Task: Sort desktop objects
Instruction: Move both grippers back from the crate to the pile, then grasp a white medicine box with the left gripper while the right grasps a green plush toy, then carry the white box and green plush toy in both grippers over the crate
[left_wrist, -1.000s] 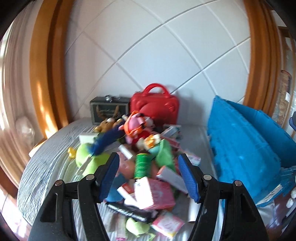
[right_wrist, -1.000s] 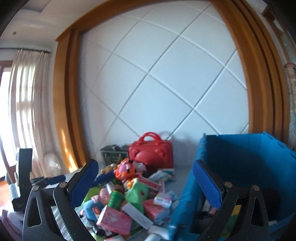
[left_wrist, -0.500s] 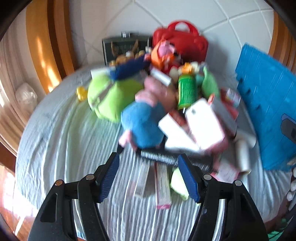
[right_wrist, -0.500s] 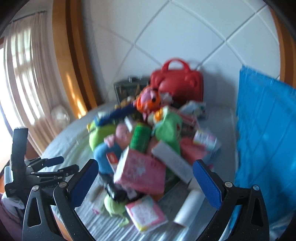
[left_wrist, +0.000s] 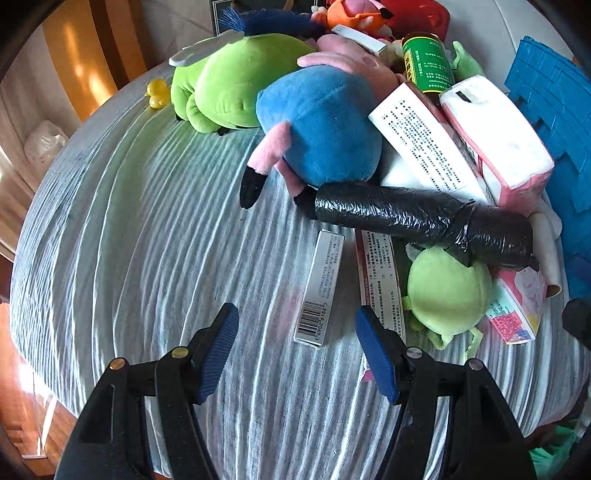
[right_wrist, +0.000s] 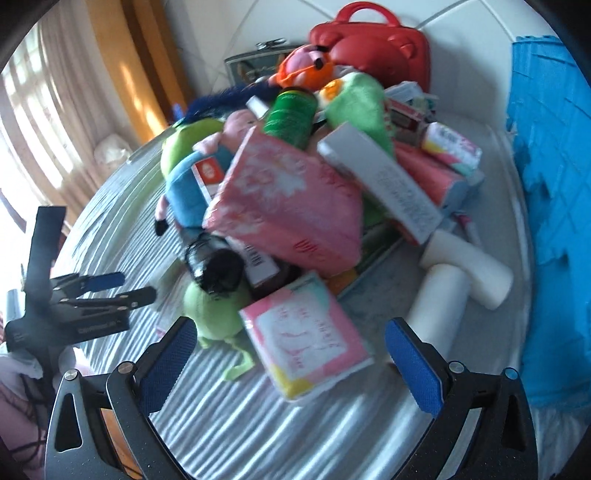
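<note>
A heap of toys and boxes lies on a grey striped cloth (left_wrist: 147, 229). My left gripper (left_wrist: 295, 332) is open and empty, just before a slim grey barcode box (left_wrist: 321, 288) and a long red-white box (left_wrist: 380, 280). Beyond lie a small pale green plush (left_wrist: 447, 291), a black wrapped roll (left_wrist: 424, 218), a blue and pink plush (left_wrist: 321, 125) and a green plush (left_wrist: 229, 85). My right gripper (right_wrist: 288, 354) is open and empty, above a small pink tissue pack (right_wrist: 306, 332). The left gripper also shows in the right wrist view (right_wrist: 114, 288).
A blue foam bin (right_wrist: 554, 184) stands at the right of the heap. A red bag (right_wrist: 373, 48) and a dark case (right_wrist: 251, 62) stand at the back. Two white rolls (right_wrist: 454, 273) lie near the bin. A large pink pack (right_wrist: 284, 199) and a green can (right_wrist: 291, 114) top the heap.
Both grippers have tilted down and come in close to the front of the heap. Both stay open and hold nothing.
</note>
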